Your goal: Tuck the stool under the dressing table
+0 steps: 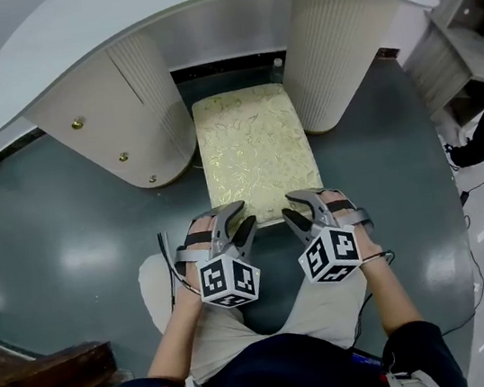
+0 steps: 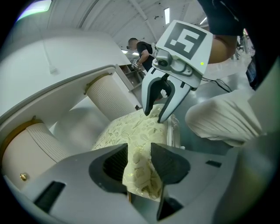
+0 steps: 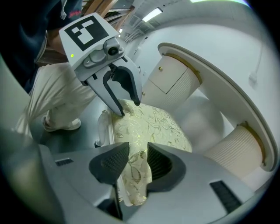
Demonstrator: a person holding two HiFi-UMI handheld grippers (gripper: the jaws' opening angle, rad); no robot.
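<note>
1. Right now the left gripper (image 2: 139, 152) has its jaws spread wide around the near left corner of the stool (image 1: 256, 149). The cushion fabric lies between the pads and does not look squeezed.
2. Over on the other side, the right gripper (image 3: 138, 151) has its jaws closer together, pinched on the near right corner. The gold-patterned fabric is bunched between its pads.
3. Both grippers sit side by side at the stool's near edge, angled down and forward.
4. The stool stands on the grey-green floor (image 1: 65, 225). Its far end is in between the two fluted pedestals (image 1: 330, 56) of the dressing table (image 1: 152, 29), and its near end sticks out toward the person's knees (image 1: 199, 327).
5. Above, the white curved top overhangs both pedestals, and small gold knobs (image 1: 77, 124) dot the left one.
</note>
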